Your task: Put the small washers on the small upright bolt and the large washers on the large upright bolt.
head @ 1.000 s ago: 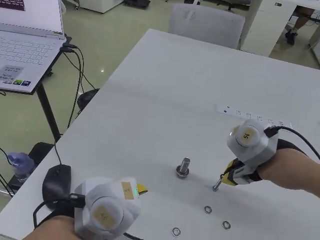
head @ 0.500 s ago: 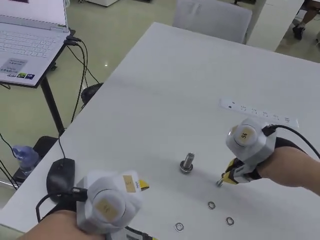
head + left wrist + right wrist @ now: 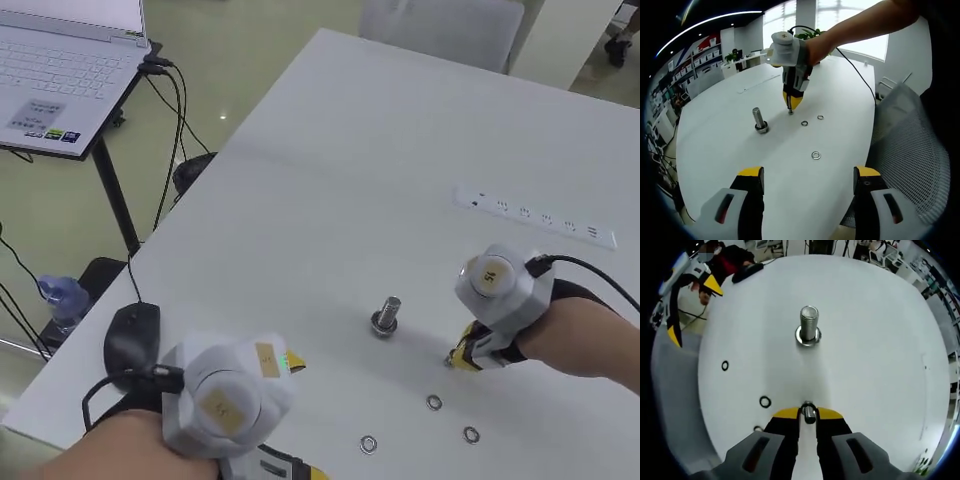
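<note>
Shows the right gripper [image 3: 461, 358] pinched to a thin slit on the top of the small bolt [image 3: 809, 412], just right of the large bolt [image 3: 387, 316] (a ring at its foot, kind unclear), and the left gripper [image 3: 809, 172] wide open and empty at the near left. Finds three washers [image 3: 434, 402] lying flat and loose on the white table [image 3: 330, 180], nearer than both bolts. Expect thin, light, stiff metal rings, probably slippery and apt to skate; best pinch across the outer rim with the very tips, or tip one up on edge first.
</note>
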A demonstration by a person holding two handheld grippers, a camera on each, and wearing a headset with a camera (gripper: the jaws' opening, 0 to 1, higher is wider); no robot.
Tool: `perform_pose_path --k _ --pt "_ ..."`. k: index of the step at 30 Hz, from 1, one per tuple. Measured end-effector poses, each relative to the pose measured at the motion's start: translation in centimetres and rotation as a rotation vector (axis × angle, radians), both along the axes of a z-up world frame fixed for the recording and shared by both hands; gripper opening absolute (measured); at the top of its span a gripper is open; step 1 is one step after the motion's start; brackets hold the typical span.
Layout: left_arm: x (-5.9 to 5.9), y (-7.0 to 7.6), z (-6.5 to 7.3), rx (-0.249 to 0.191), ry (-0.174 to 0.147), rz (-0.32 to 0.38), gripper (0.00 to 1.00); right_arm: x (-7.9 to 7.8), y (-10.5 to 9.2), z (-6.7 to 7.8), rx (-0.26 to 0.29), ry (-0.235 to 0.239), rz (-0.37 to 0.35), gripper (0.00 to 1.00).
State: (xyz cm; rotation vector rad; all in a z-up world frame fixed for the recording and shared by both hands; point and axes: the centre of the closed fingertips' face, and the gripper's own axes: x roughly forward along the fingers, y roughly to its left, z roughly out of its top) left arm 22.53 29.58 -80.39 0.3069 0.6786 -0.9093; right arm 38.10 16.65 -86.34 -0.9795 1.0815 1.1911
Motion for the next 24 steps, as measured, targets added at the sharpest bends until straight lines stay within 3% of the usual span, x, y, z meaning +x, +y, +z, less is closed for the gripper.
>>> perform_pose_path --k 24 --pt "-0.11 0.24 -0.24 0.004 0.005 0.006 0.71 0.42 0.07 -0.98 -0.03 -0.016 0.014 0.13"
